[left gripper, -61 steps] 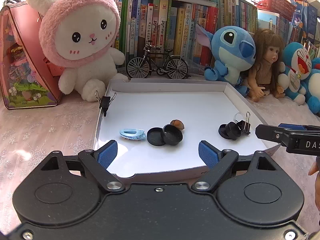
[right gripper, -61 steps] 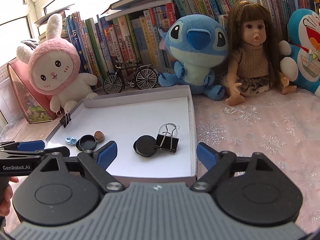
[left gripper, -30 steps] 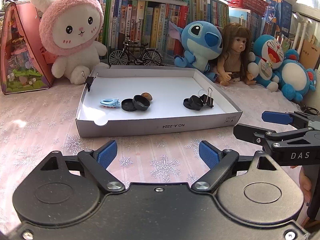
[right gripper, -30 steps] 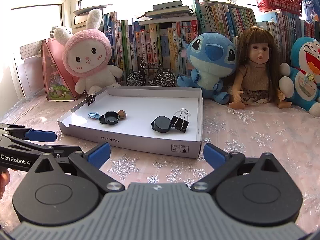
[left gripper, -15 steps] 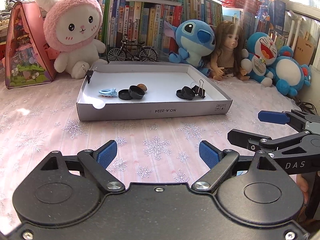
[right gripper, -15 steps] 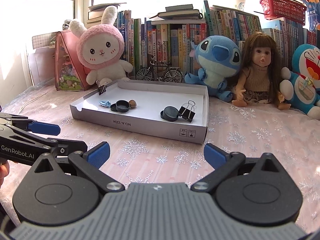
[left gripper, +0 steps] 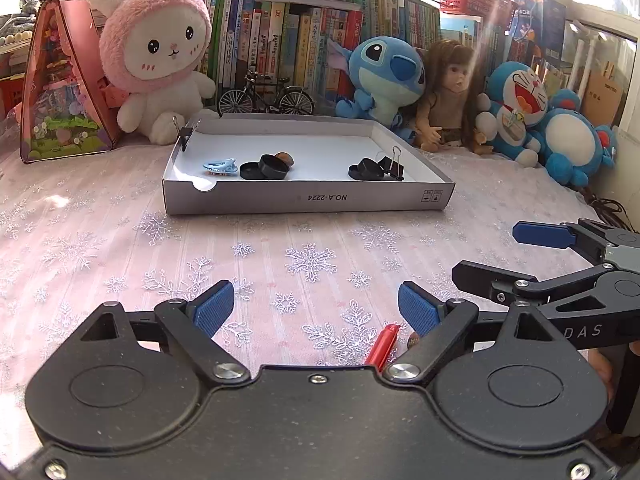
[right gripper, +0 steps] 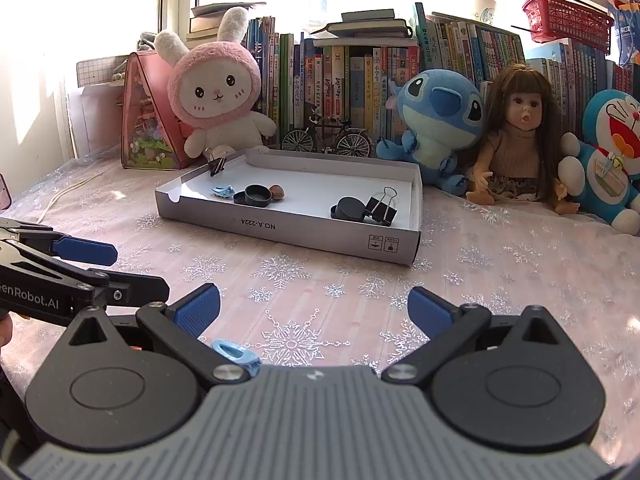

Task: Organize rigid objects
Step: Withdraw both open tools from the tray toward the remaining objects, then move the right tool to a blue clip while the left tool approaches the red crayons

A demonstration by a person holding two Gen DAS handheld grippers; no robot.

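Both my tongs, left tongs [left gripper: 316, 307] and right tongs [right gripper: 314, 307], wide open, empty. Red clip [left gripper: 382, 346] bottom centre, half hidden under tool: blind grab risks nudging it. Blue clip [right gripper: 235, 354] likewise.

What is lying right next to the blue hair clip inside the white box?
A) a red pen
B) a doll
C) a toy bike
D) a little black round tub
D. In the left wrist view, the blue hair clip sits near the front left corner of the white box, with a little black round tub right beside it.
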